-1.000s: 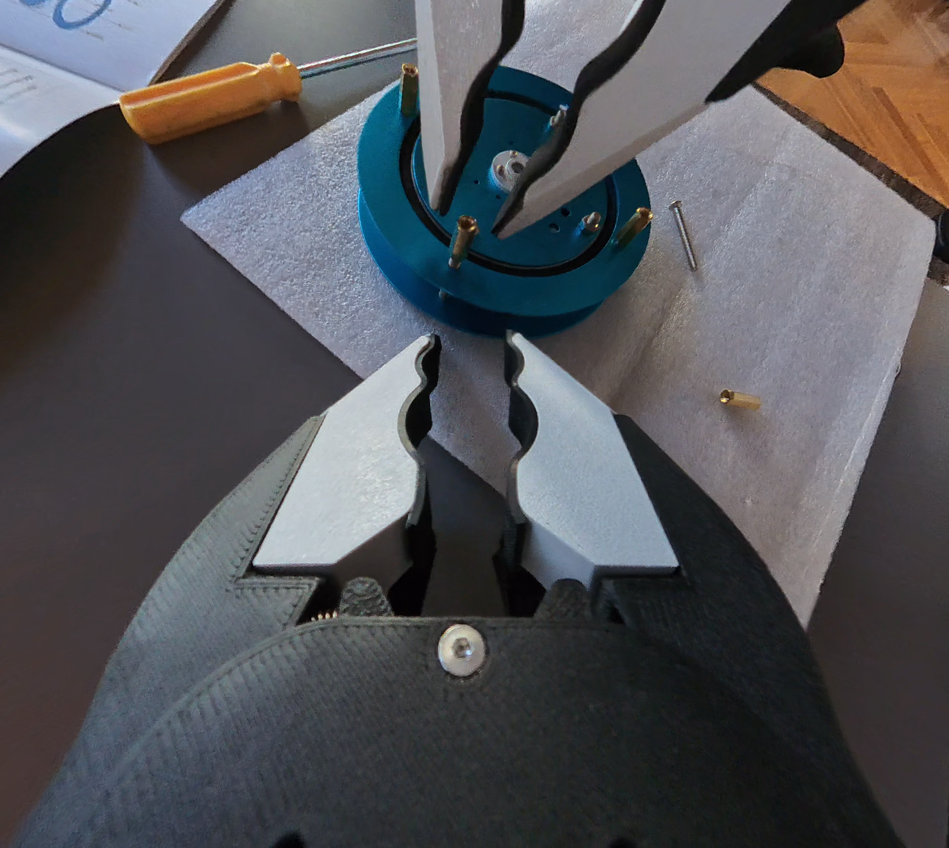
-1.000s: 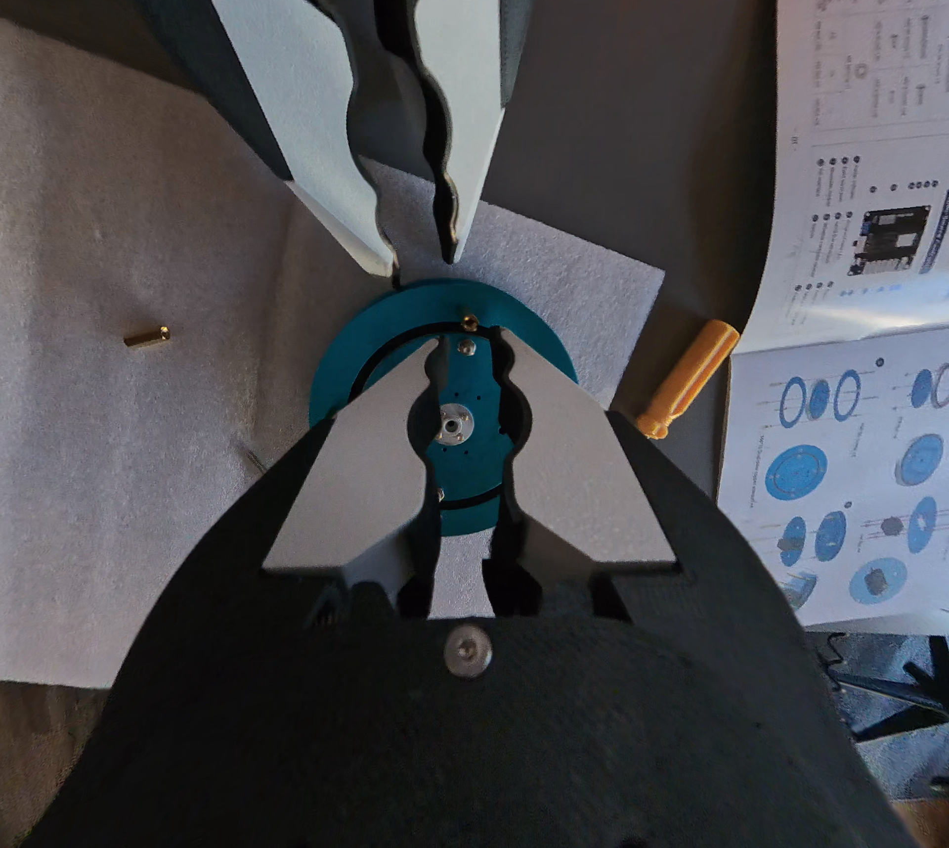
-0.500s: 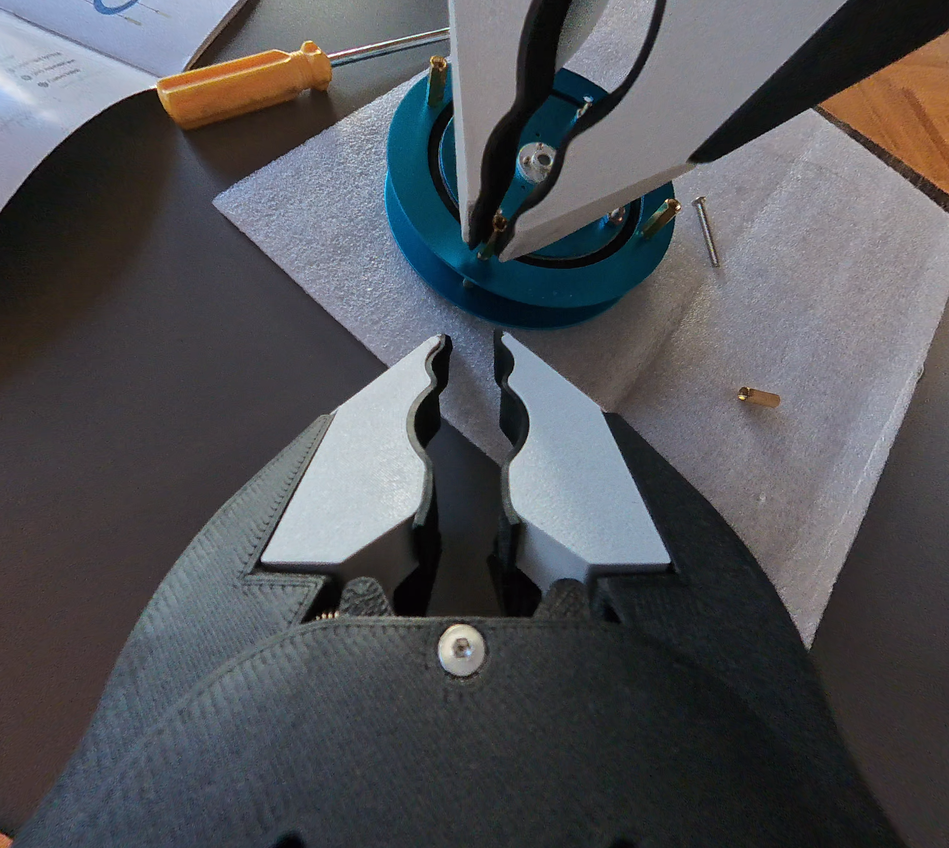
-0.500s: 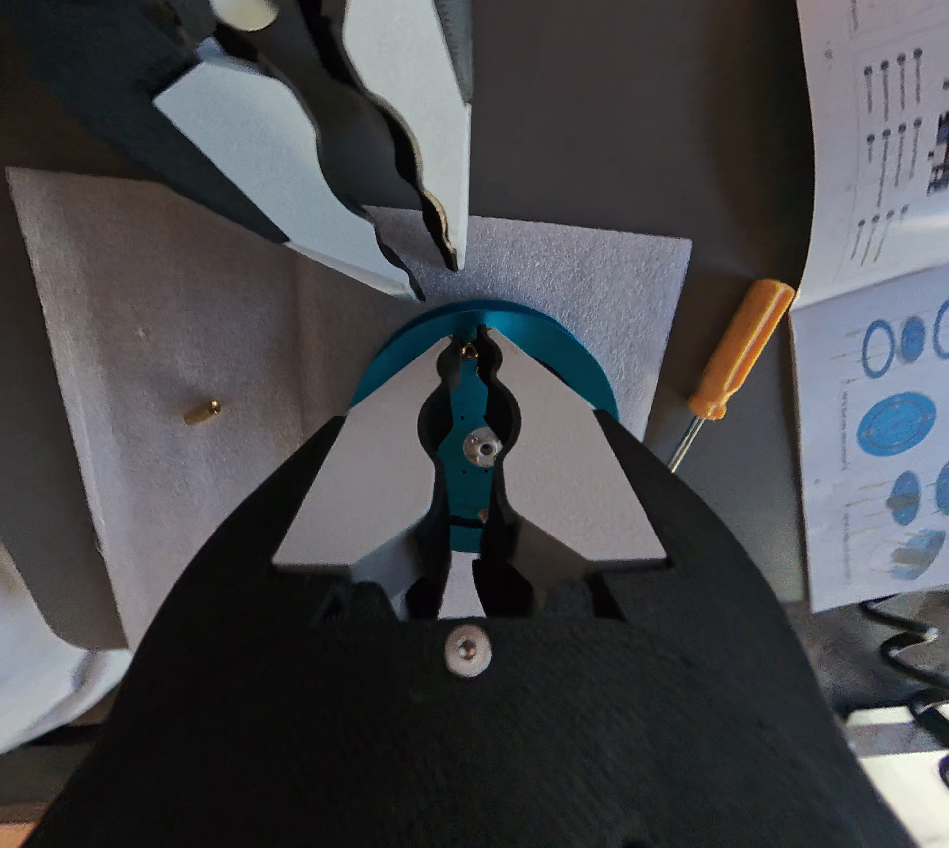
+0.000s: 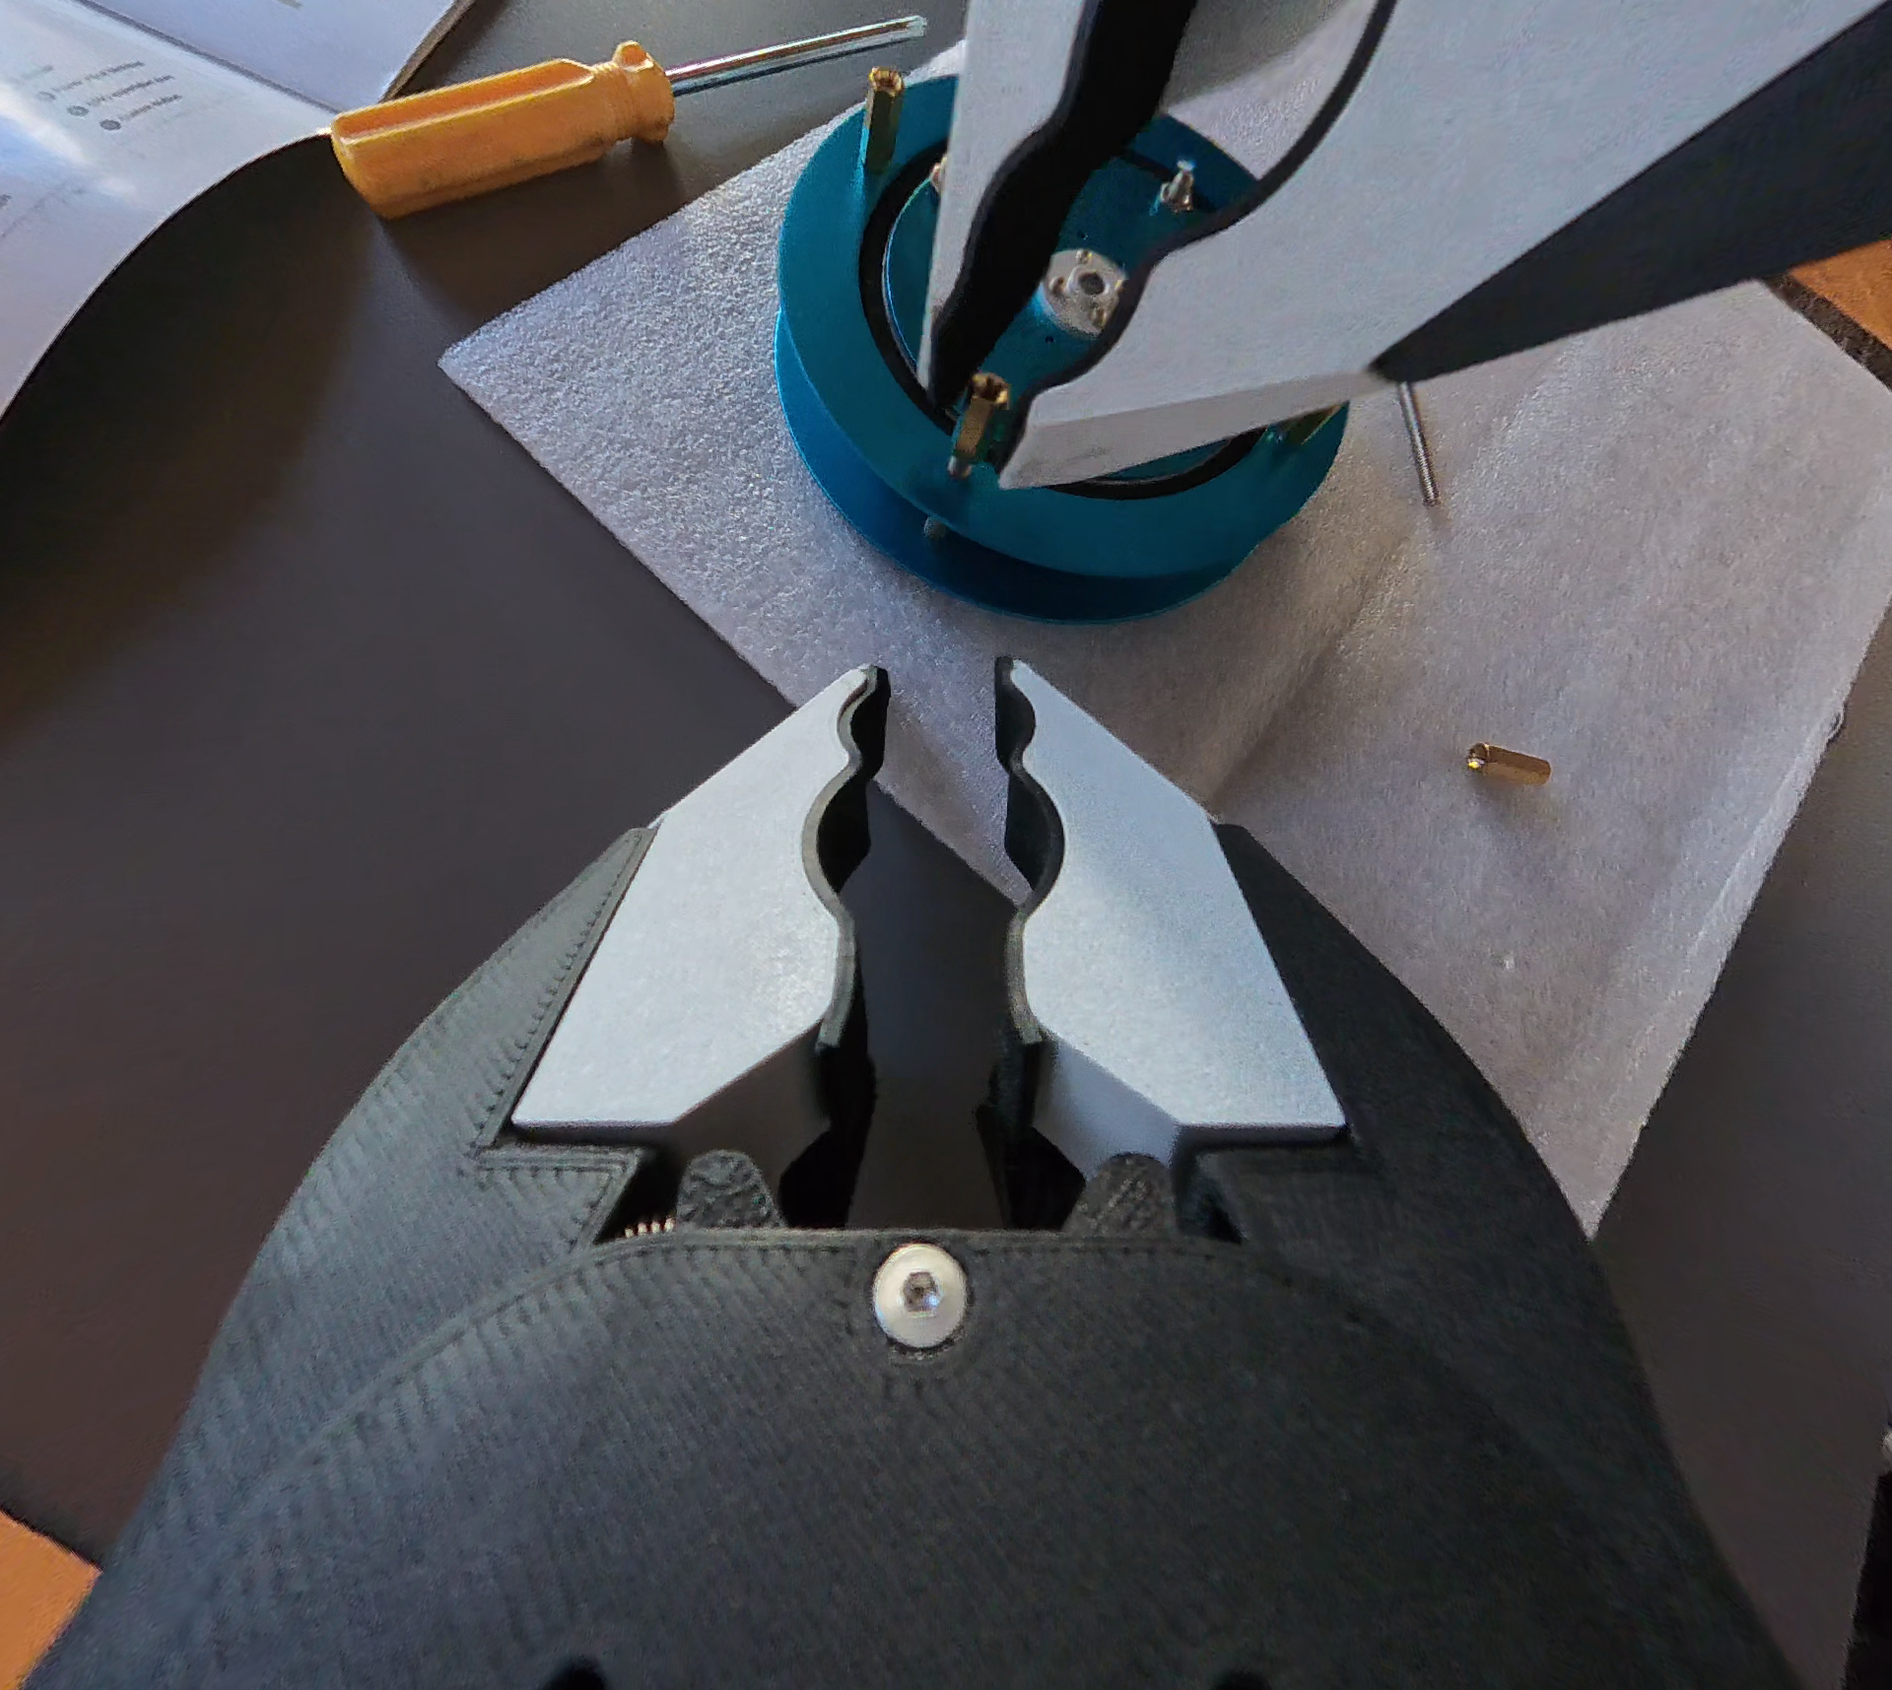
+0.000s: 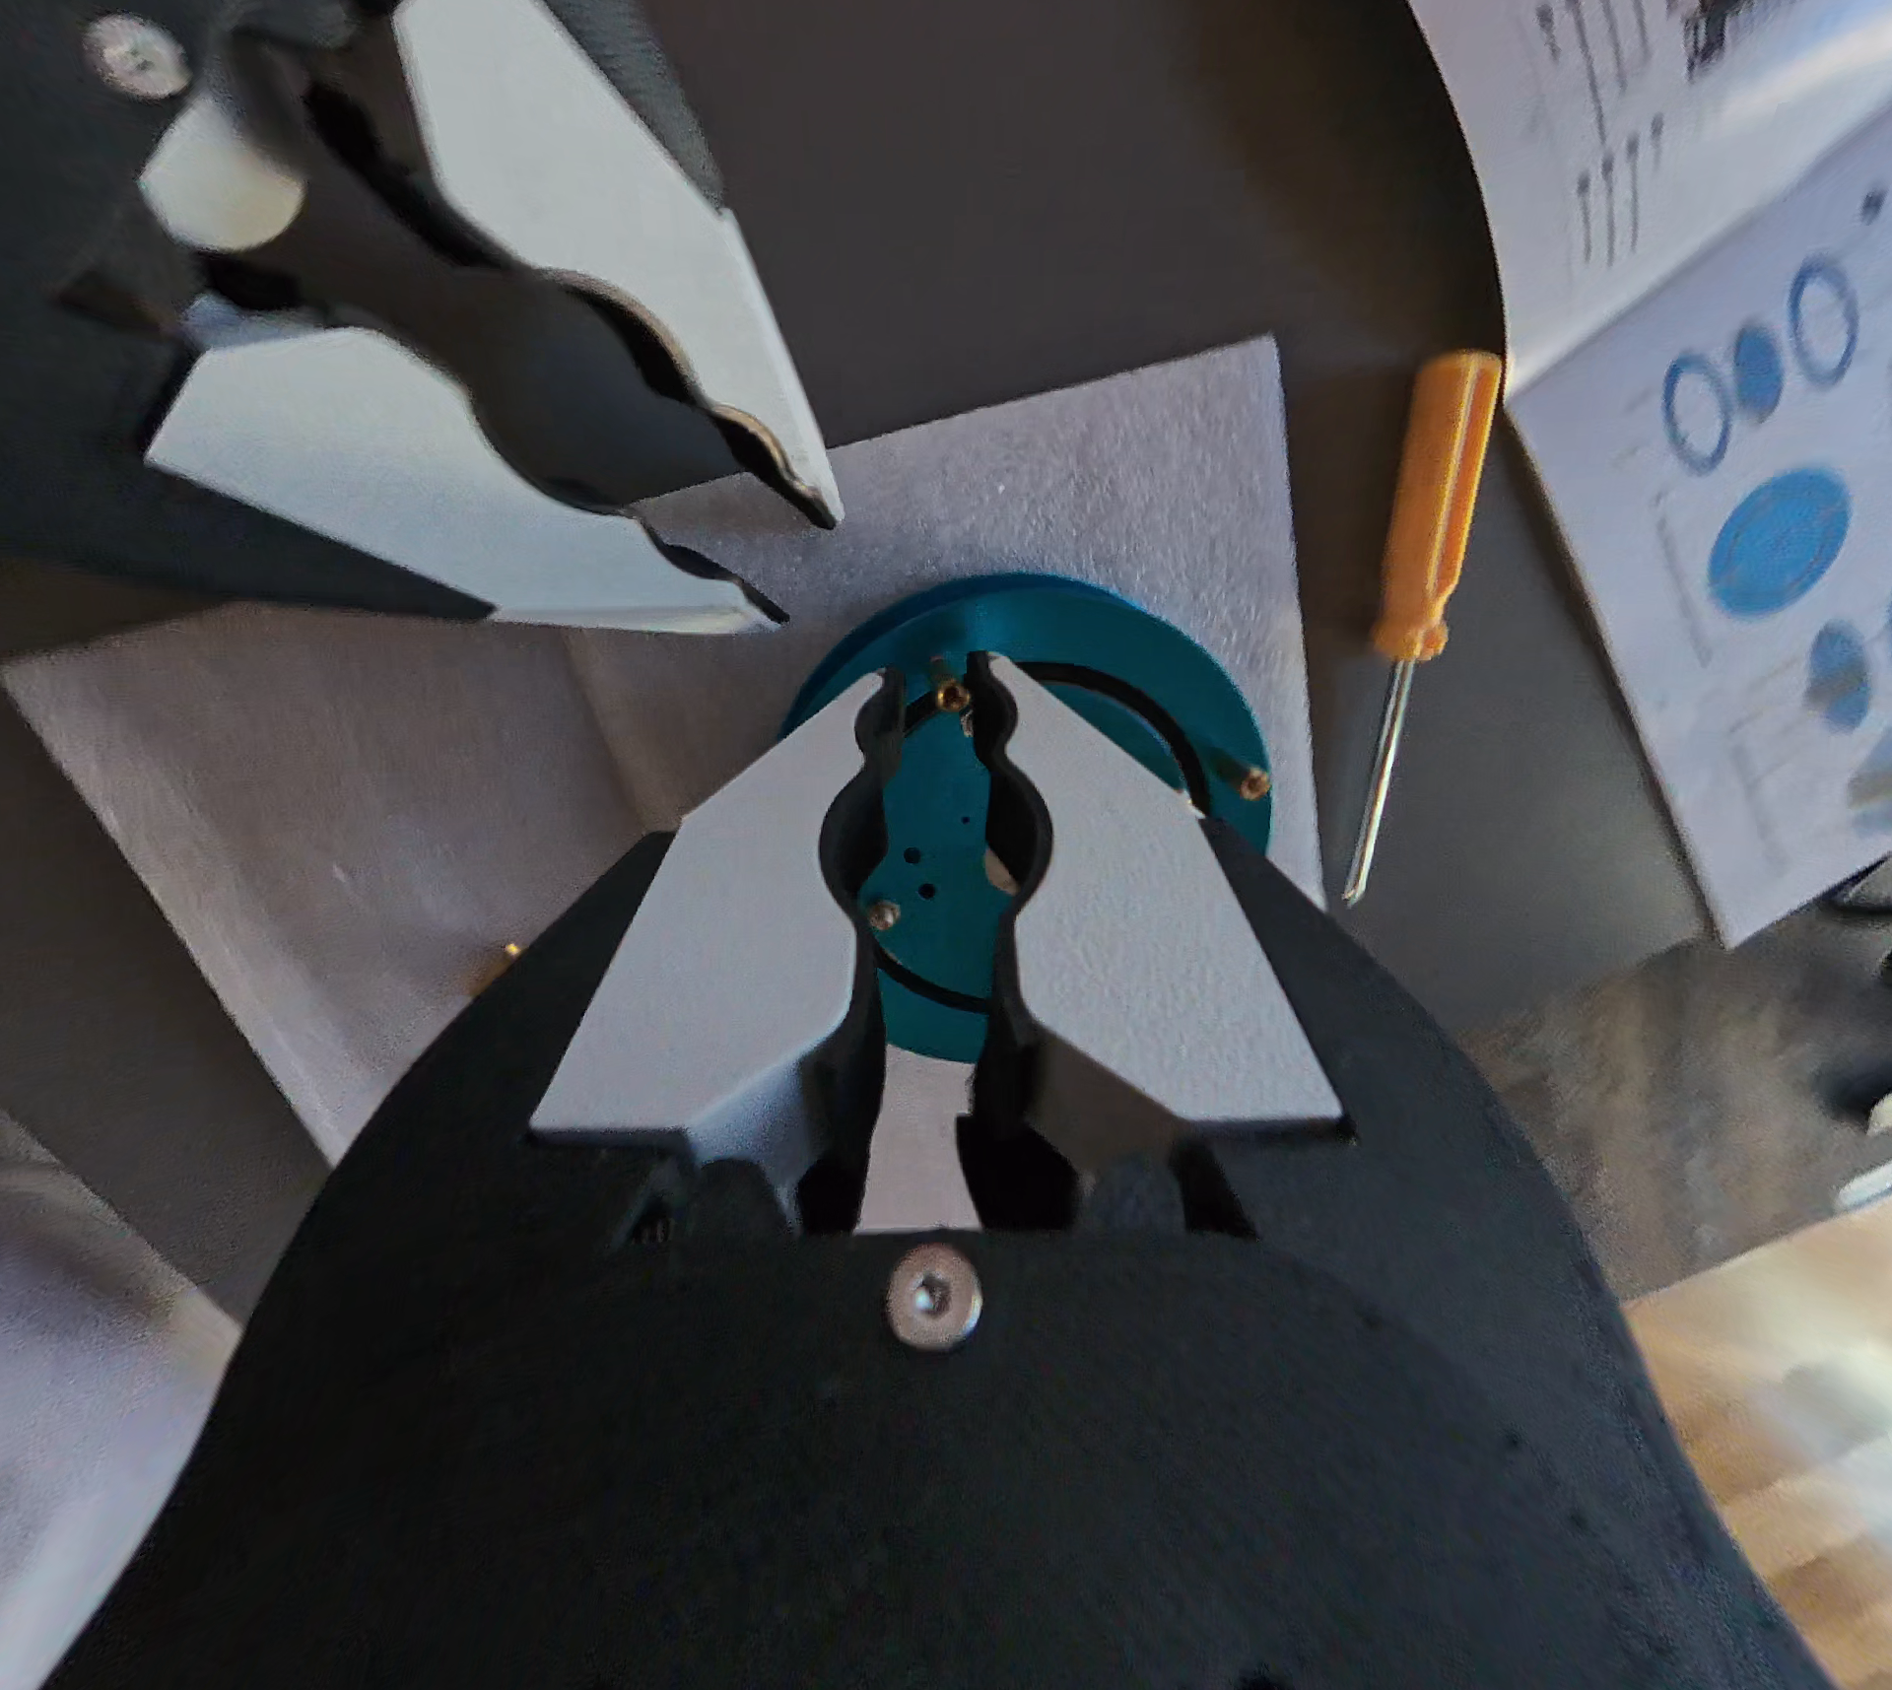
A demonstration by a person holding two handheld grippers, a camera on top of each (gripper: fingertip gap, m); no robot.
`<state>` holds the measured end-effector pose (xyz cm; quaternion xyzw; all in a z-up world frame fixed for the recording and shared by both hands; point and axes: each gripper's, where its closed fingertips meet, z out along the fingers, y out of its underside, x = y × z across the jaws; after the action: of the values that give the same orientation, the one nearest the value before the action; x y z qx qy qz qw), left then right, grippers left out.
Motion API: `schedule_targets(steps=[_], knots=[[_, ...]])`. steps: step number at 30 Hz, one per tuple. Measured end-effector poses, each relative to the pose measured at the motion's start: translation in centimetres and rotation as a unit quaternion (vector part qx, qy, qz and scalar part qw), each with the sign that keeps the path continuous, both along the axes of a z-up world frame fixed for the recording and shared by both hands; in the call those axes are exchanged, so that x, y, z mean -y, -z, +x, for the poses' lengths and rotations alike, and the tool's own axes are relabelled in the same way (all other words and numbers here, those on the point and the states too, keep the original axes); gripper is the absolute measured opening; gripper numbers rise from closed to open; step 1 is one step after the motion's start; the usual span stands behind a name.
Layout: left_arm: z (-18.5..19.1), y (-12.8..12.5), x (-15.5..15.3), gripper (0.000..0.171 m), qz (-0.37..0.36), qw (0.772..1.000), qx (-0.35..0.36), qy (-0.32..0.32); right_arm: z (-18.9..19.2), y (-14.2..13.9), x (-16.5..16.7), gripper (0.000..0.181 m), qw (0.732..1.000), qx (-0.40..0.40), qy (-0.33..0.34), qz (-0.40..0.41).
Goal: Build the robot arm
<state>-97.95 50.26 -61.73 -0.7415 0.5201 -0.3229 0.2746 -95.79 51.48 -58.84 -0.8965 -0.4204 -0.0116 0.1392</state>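
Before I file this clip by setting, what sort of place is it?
Probably a hobby or workshop assembly desk: a blue metal wheel hub with brass standoffs on a foam sheet, an orange-handled screwdriver, and a printed assembly manual lying open beside it.

- Your right gripper (image 6: 934,668) points down over a blue wheel (image 6: 1116,648) on white foam sheet (image 6: 1075,453), its fingertips closely flanking an upright brass standoff (image 6: 950,691).
- Your left gripper (image 6: 809,566) hovers upper left, slightly parted.
- An orange screwdriver (image 6: 1428,515) lies right, beside printed pages (image 6: 1689,310).
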Motion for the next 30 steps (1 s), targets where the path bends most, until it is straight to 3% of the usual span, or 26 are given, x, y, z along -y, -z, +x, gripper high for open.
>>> schedule_targets(steps=[4, 10, 15, 18, 20, 22, 24, 26, 28, 30], knots=[[-0.1, 0.0, 0.3, 0.024, 0.008, 1.0, -0.003, 0.002, -0.2, -0.7, 0.1, 0.015, 0.995, 0.004, -0.101, 0.011], [-0.2, 0.0, 0.3, 0.024, 0.006, 1.0, -0.002, 0.001, -0.2, 0.5, 0.2, 0.004, 0.995, 0.016, -0.095, -0.031], [-0.3, 0.0, 0.4, 0.025, 0.005, 1.0, -0.001, -0.001, -0.2, 0.0, 0.7, 0.017, 0.996, 0.027, -0.084, -0.024], [-0.6, -0.1, 0.4, 0.024, 0.009, 1.0, -0.005, -0.005, -0.7, -2.4, 2.3, 0.02, 0.989, -0.049, -0.101, 0.093], [-0.7, -0.2, 0.1, 0.025, 0.011, 1.0, -0.006, -0.015, -0.3, -5.4, 3.4, 0.021, 0.954, -0.115, -0.135, 0.24], [-0.8, -0.4, -0.1, 0.025, -0.002, 1.0, 0.006, -0.027, 2.0, -7.8, 3.8, 0.024, 0.907, -0.163, -0.119, 0.371], [-0.7, -1.2, -0.2, 0.021, -0.034, 0.998, 0.037, -0.041, 4.2, -6.0, 4.9, 0.031, 0.918, -0.19, -0.098, 0.334], [-0.7, -3.1, -0.4, 0.017, -0.078, 0.99, 0.101, -0.06, 6.0, -3.4, 5.5, 0.059, 0.938, -0.224, -0.061, 0.26], [-0.6, -5.8, 0.0, 0.017, -0.148, 0.968, 0.192, -0.06, 6.7, -1.5, 6.2, 0.075, 0.949, -0.229, -0.072, 0.207], [-1.0, -7.7, 0.3, 0.014, -0.213, 0.939, 0.264, -0.059, 7.3, -1.0, 6.0, 0.083, 0.946, -0.215, -0.101, 0.219]])
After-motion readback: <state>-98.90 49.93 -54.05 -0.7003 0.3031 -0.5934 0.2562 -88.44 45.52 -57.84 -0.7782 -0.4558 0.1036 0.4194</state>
